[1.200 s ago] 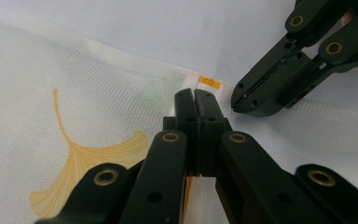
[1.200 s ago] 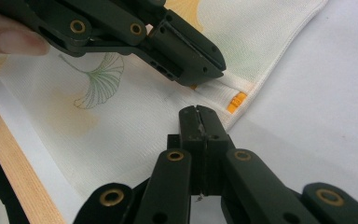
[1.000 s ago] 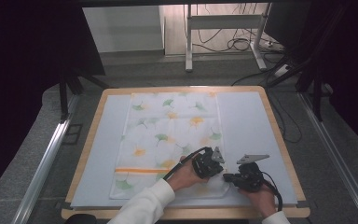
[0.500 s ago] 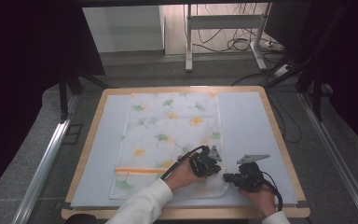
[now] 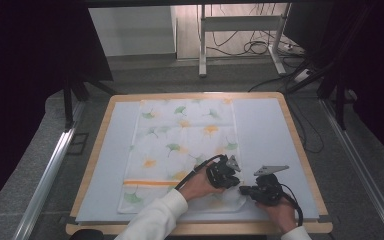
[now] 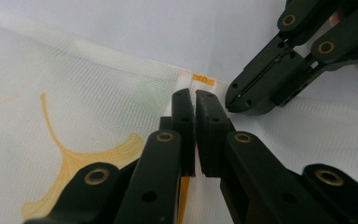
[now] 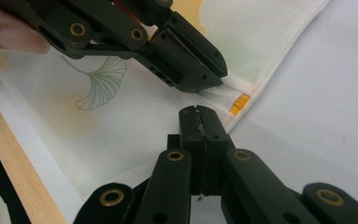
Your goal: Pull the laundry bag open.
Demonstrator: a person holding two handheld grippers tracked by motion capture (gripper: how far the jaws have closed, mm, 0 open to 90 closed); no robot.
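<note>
Both grippers, left (image 6: 195,100) and right (image 7: 199,113), clamped on the leaf-print cloth's (image 5: 180,135) near right edge

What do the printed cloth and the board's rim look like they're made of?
The cloth looks like a thin woven fabric, matte and slightly sheer: a fine grid weave shows in the left gripper view, with a stitched hem at its edge and printed leaves. Cotton or synthetic, I can't tell. The board's rim looks like pale unvarnished wood, with faint lengthwise grain showing in the right gripper view.
</note>
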